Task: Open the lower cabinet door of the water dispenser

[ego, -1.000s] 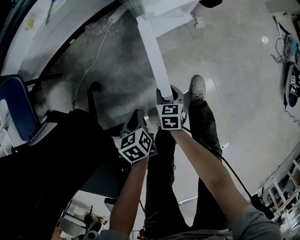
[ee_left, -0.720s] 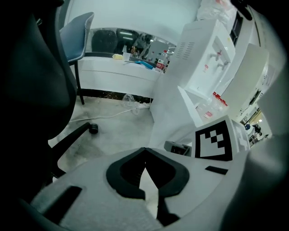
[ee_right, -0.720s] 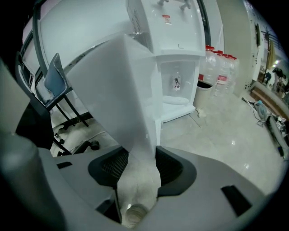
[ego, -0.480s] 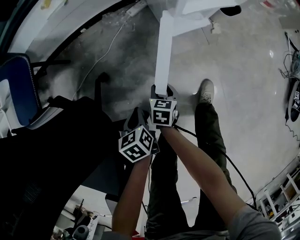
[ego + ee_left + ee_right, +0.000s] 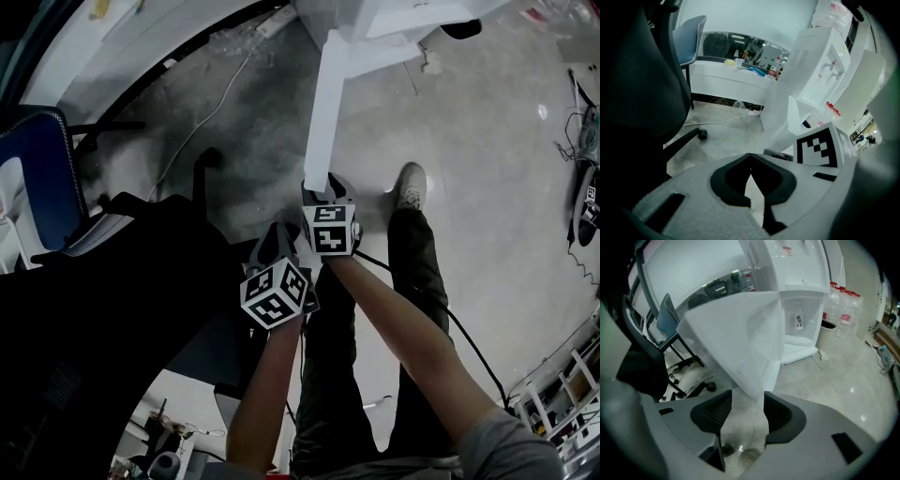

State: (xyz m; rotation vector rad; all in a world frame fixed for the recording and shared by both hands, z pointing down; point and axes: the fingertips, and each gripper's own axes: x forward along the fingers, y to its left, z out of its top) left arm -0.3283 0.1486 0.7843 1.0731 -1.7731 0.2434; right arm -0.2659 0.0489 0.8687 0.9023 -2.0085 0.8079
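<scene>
Seeing water dispenser (image 5: 394, 23) at top of head view, lower cabinet door (image 5: 323, 103) swung wide open toward me, my right gripper (image 5: 323, 190) at its free edge, jaws just been opening, edge loose between them, my left gripper (image 5: 272, 232) pinched closed, empty

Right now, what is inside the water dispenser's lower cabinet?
The right gripper view shows the lower cabinet open, white inside, with what looks like one small labelled bottle. The swung-out door hides its left edge.

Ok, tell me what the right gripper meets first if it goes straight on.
The open cabinet door: its edge stands between the right gripper's jaws, which have just been opening, apparently clear of it.
</scene>
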